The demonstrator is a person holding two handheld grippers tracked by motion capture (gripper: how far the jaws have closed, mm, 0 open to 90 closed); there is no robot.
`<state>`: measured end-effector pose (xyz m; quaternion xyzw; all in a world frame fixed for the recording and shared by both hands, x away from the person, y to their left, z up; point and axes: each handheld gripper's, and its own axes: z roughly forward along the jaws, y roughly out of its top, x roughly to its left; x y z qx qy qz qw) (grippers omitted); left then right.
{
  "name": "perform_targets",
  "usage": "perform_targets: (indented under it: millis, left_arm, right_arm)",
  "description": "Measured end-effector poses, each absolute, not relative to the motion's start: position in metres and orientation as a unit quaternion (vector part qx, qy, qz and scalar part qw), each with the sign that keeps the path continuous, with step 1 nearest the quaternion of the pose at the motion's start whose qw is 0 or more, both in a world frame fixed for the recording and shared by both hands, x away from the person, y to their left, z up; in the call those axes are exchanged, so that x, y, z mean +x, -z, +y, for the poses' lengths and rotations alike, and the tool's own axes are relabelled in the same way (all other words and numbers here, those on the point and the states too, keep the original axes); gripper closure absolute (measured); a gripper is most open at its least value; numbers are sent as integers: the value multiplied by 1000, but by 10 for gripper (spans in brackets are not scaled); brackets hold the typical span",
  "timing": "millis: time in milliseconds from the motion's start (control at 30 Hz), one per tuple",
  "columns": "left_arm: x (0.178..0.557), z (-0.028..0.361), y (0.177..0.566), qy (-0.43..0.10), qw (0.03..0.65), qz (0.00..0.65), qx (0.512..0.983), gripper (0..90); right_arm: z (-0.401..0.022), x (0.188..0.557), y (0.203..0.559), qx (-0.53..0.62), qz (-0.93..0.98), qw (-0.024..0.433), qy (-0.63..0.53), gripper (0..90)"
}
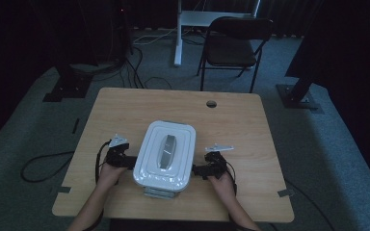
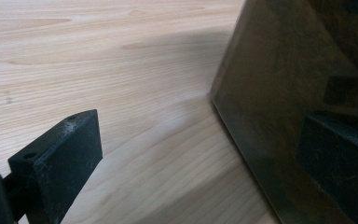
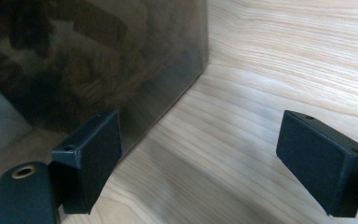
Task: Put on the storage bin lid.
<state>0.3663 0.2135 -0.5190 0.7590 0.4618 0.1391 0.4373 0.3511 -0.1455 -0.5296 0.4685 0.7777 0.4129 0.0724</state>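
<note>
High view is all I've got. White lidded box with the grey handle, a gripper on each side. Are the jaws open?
Observer: Left gripper is open; one jaw stands out over the bare wooden table, the other close against the box's dark translucent wall.
Operator: And the right?
Observer: Right gripper is open too, with wood grain showing between the jaws.
Operator: Is it clamping the box?
Observer: No. In the right gripper view the box wall lies just beyond one jaw, not between the two.
</note>
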Motion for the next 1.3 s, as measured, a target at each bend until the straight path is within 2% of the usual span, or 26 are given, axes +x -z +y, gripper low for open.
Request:
perform_targets:
  millis: [333, 733, 1167, 1300]
  left_arm:
    - [367, 192, 518, -132, 439, 454, 764, 15]
    - [367, 196, 517, -136, 444, 452, 761, 14]
    - [362, 219, 521, -171, 441, 447, 759, 15]
    - [356, 226, 523, -170, 435, 449, 762, 15]
  right_arm:
    - [-169, 358, 527, 475, 774, 81, -410, 135]
    - [-169, 381, 529, 481, 771, 85, -408, 131]
    - [-192, 374, 533, 501, 752, 124, -410, 131]
    - [-200, 368, 536, 499, 755, 152, -397, 125]
